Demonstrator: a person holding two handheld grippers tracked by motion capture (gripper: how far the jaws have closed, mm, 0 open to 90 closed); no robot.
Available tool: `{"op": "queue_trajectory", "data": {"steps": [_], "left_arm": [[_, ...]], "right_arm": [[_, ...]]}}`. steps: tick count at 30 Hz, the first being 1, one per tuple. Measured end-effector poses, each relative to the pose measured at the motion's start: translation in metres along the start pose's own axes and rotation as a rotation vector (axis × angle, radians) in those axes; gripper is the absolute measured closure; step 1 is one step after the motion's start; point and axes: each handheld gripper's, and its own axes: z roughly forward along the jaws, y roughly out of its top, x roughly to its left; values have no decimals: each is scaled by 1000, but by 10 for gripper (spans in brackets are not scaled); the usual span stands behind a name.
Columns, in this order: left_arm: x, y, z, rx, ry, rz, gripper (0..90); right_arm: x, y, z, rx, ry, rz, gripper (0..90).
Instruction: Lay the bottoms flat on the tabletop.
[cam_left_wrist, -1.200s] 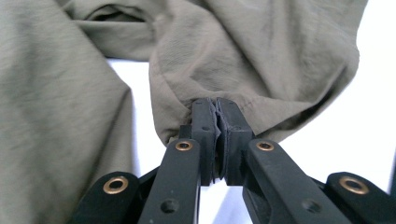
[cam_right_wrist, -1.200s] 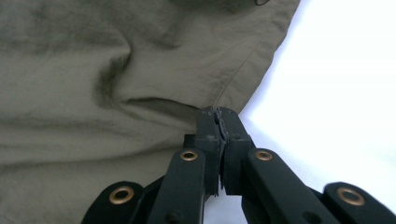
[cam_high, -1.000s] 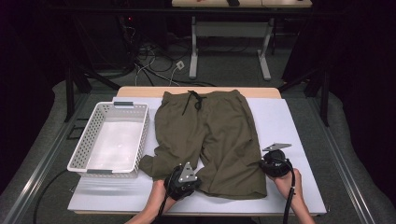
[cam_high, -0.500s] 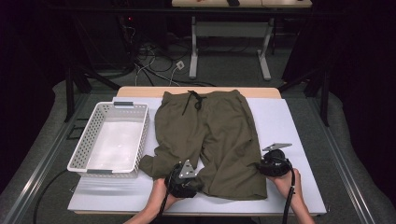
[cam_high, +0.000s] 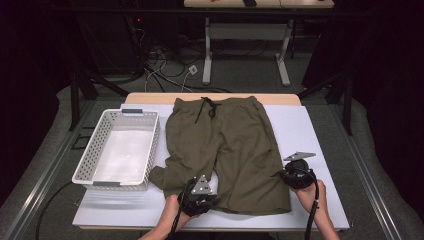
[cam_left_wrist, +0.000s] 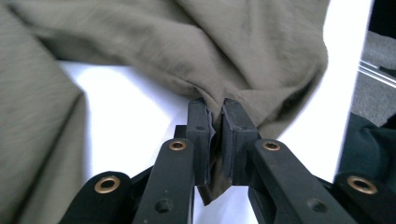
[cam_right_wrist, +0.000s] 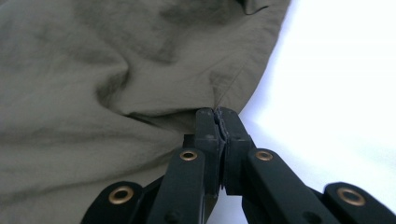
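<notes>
The shorts (cam_high: 225, 150) lay flat in the middle of the tabletop (cam_high: 310, 135), waistband at the far side. The left claw (cam_left_wrist: 212, 114) was closed on a fold of cloth at the near hem — between the two legs. The right claw (cam_right_wrist: 217, 116) was pinched tight on the right leg's edge. A basket (cam_high: 95, 150) stood at the left, just beside the shorts.

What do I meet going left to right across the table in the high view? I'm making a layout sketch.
White basket → left tongs shut on a hem of the green shorts → right tongs shut on the shorts' right edge → bare white table cover.
</notes>
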Motion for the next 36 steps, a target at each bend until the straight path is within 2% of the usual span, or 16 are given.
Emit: {"op": "queue_trajectory", "data": {"steps": [3, 5, 7, 10, 13, 15, 18, 20, 23, 25, 31, 34, 36], "left_arm": [[-3, 0, 2, 13, 3, 17, 795], [-2, 1, 1, 18, 22, 26, 718], [0, 3, -1, 13, 49, 28, 582], [1, 5, -4, -5, 68, 32, 449], [2, 5, -3, -15, 71, 33, 395], [3, 5, -1, -15, 70, 37, 413], [7, 1, 9, 2, 43, 56, 555], [9, 0, 10, -16, 31, 48, 673], [10, 1, 10, -15, 18, 44, 783], [7, 2, 10, -13, 8, 43, 823], [-7, 5, 7, -19, -16, 47, 844], [-6, 5, 8, -9, -19, 43, 824], [-4, 4, 7, -7, -8, 43, 774]], "right_arm": [[-3, -3, 6, 35, -29, -11, 848], [-3, -4, 9, 48, -45, -26, 792], [-5, -3, 8, 33, -48, -11, 734], [-9, -3, 7, 24, -41, 25, 642], [-12, -5, 11, 37, -25, 44, 640], [-12, -5, 11, 34, -19, 51, 667], [-10, -5, 12, 27, 3, 43, 769], [-9, -5, 12, 26, 14, 43, 833], [-7, -4, 11, 35, 3, 41, 881], [-6, -3, 8, 32, -15, 28, 889], [-9, 1, -7, 11, -76, 11, 892], [-12, 0, -6, 14, -95, 18, 876], [-12, -1, -2, 33, -113, 8, 832]]}}
